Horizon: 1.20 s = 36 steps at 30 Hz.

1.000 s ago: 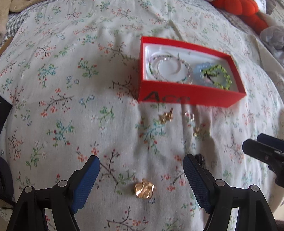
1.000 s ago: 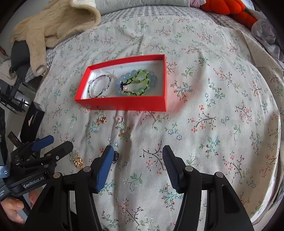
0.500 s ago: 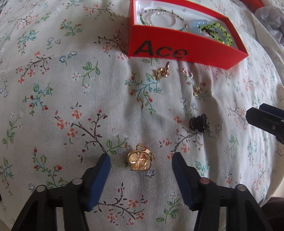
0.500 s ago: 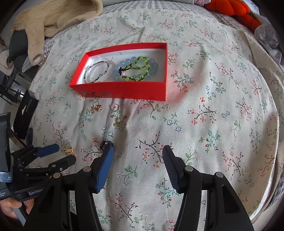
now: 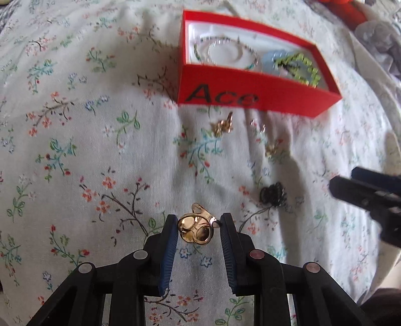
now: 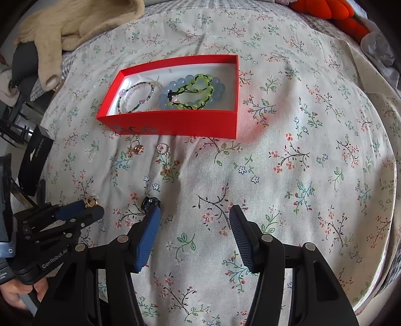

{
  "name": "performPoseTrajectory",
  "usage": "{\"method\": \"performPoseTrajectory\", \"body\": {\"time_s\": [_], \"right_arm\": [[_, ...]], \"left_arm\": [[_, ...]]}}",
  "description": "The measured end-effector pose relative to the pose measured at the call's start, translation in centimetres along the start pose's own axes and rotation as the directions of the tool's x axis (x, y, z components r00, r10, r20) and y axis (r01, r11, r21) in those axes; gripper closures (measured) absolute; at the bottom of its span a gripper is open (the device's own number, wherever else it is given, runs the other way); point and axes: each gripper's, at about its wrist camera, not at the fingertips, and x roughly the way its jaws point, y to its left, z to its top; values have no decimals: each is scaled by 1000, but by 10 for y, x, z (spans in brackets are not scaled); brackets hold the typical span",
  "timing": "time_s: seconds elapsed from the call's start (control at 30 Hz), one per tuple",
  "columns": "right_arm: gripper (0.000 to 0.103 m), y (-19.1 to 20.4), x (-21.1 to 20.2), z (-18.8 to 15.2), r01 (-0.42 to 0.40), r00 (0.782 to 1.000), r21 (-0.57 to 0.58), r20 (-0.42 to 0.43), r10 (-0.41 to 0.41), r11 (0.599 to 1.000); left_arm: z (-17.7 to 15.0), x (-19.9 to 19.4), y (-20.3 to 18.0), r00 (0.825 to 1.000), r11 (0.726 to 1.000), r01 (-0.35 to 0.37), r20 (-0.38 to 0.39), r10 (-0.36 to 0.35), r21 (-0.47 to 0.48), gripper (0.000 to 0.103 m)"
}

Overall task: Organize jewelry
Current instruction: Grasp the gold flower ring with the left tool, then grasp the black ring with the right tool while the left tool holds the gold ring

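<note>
A gold ring (image 5: 196,230) lies on the floral bedspread between the blue pads of my left gripper (image 5: 199,223), whose jaws are closing; both pads touch its sides. The right wrist view shows that gripper (image 6: 82,210) with the ring (image 6: 90,201) at its tips. My right gripper (image 6: 195,215) hovers open over bare cloth, its left finger beside a black ring (image 6: 150,200). Between the grippers and the box lie a gold earring (image 6: 136,150), a thin silver ring (image 6: 163,148) and a small gold piece (image 6: 166,171). The red box (image 6: 175,123) holds beaded bracelets (image 6: 195,91).
A cream sweater (image 6: 62,25) lies at the bed's far left corner and an orange plush (image 6: 333,15) at the far right. A black carton (image 6: 35,160) stands off the bed's left edge. A person's hand (image 6: 15,296) grips the left tool.
The left gripper dropped closer to the gold ring and its jaws narrowed from wide apart to touching the ring. The right gripper kept its place and width.
</note>
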Motion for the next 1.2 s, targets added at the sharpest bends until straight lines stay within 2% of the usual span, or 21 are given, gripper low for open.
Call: {"method": "performPoseTrajectory", "body": {"time_s": [0.5,0.63,0.83,0.97,1.2], "right_arm": [[44,28,40,9,-113,988,13,-106,114,994],[60,36,54,12,-125,983,15,-133,126,992],[73,47,70,13,-96,984,-23,-156,91,995],[77,52,72,14,-81,986,-56,-149,72,995],[78,38,61,17,-109,986,-30,-127,104,994]], "left_arm": [[1,-5,23,1000,999,-9,20,10,-45,75],[3,-2,30,1000,998,-15,17,16,-54,75],[8,4,37,1000,998,-15,9,16,-63,75],[11,7,41,1000,998,-17,11,18,-67,75],[13,2,44,999,997,-22,36,24,-69,74]]}}
